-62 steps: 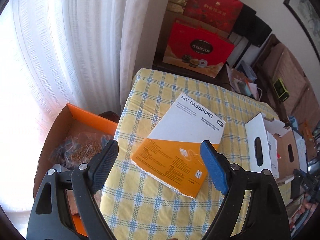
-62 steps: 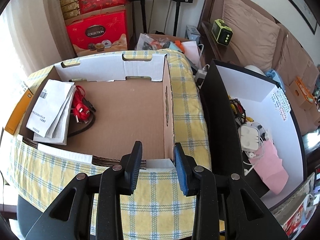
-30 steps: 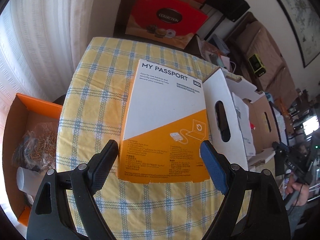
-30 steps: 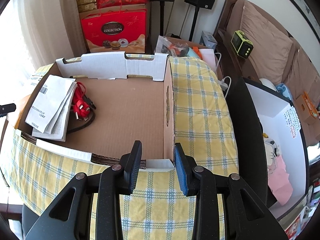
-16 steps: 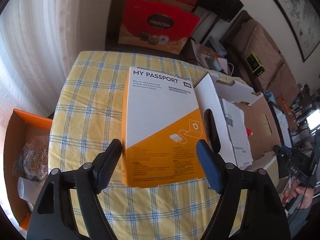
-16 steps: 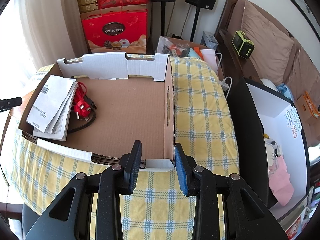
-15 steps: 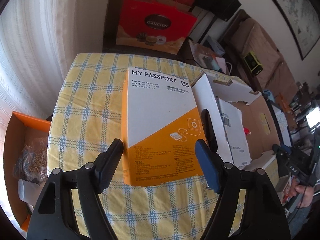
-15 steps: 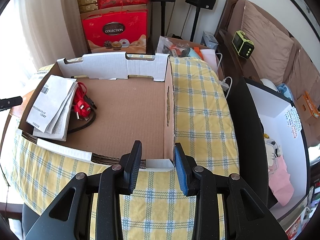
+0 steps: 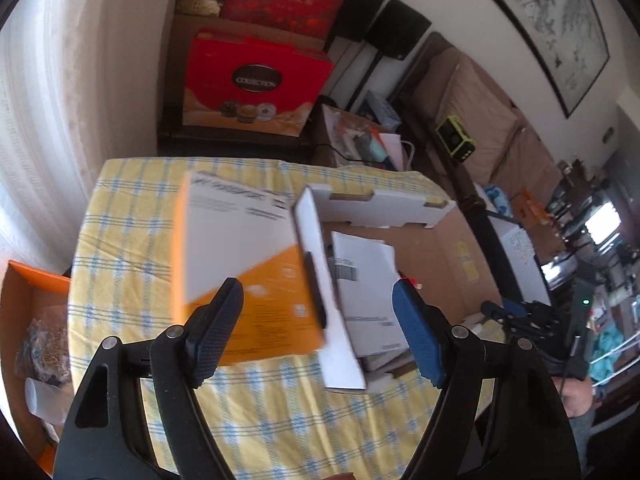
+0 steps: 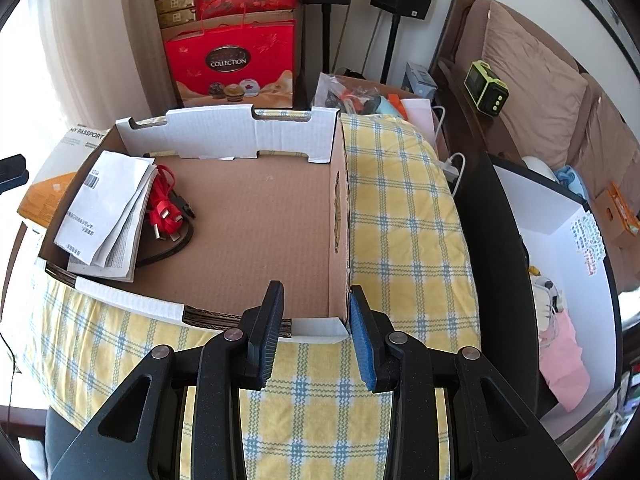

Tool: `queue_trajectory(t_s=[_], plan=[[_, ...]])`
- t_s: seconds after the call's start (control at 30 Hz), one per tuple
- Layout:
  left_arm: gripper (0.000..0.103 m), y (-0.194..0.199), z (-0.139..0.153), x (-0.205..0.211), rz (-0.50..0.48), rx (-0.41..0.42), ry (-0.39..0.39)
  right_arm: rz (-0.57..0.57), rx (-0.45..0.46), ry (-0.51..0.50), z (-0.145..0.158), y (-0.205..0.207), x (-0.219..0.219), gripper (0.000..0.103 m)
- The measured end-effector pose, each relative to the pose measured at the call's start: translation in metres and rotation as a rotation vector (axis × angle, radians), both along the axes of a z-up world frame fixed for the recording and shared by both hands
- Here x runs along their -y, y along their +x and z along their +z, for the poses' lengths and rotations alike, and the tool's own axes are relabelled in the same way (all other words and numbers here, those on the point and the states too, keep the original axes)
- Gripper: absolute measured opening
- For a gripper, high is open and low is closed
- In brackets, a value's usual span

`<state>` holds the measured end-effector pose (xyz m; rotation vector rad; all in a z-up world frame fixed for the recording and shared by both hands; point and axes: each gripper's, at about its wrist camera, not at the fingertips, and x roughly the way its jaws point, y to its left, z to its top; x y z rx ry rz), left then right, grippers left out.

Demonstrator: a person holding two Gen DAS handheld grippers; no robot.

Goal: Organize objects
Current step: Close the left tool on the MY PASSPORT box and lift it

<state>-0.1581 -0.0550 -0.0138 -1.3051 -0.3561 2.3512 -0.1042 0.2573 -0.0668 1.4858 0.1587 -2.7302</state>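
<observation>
A white and orange My Passport box (image 9: pixel 240 248), blurred, lies on the checked tablecloth against the left wall of an open cardboard box (image 9: pixel 384 204). My left gripper (image 9: pixel 316 290) hovers over both. Its jaws are opening: the black pad overlaps the box's near left edge, and the blue pad stands clear of it, over the papers. The cardboard box (image 10: pixel 260 220) holds folded papers (image 10: pixel 108 208) and a red cable (image 10: pixel 168 208). My right gripper (image 10: pixel 315 292) is shut on its near right corner, one pad inside and one outside. The My Passport box (image 10: pixel 76 148) shows past the left wall.
The yellow checked tablecloth (image 10: pixel 400 200) covers a small table. An orange open box (image 9: pixel 28 288) stands on the floor to its left, a black and white bin (image 10: pixel 560 240) to its right. Red gift boxes (image 10: pixel 232 64) and speakers stand behind. A person's hand (image 9: pixel 576 396) holds the right gripper.
My left gripper has risen and swung right, so the cardboard box now fills more of its view. The My Passport box has slid left between the fingers. The right gripper has stayed still.
</observation>
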Motion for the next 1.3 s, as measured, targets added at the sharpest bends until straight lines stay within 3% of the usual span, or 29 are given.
queue_trajectory(t_s=[0.1, 0.17, 0.4, 0.63, 0.9, 1.2, 1.3], plan=[[0.074, -0.001, -0.001, -0.023, 0.002, -0.012, -0.079, 0.001, 0.0, -0.008, 0.001, 0.0, -0.001, 0.033], [0.074, 0.0, 0.0, -0.021, 0.035, -0.02, -0.08, 0.002, 0.002, -0.016, 0.001, 0.001, -0.002, 0.033], [0.082, -0.011, -0.016, 0.034, 0.192, 0.053, -0.108, 0.007, -0.001, -0.018, 0.001, 0.001, -0.001, 0.034], [0.088, -0.026, -0.055, 0.077, 0.289, 0.137, -0.122, 0.008, 0.001, -0.021, 0.001, 0.001, -0.002, 0.034], [0.091, -0.027, -0.098, 0.09, 0.272, 0.263, 0.109, 0.009, 0.003, -0.022, 0.002, 0.0, 0.0, 0.034], [0.092, -0.026, -0.081, 0.064, 0.147, 0.246, 0.206, 0.005, 0.005, -0.02, 0.001, 0.0, 0.0, 0.034], [0.092, -0.027, -0.061, 0.06, 0.159, 0.185, 0.168, 0.006, 0.005, -0.018, 0.001, -0.001, -0.001, 0.034]])
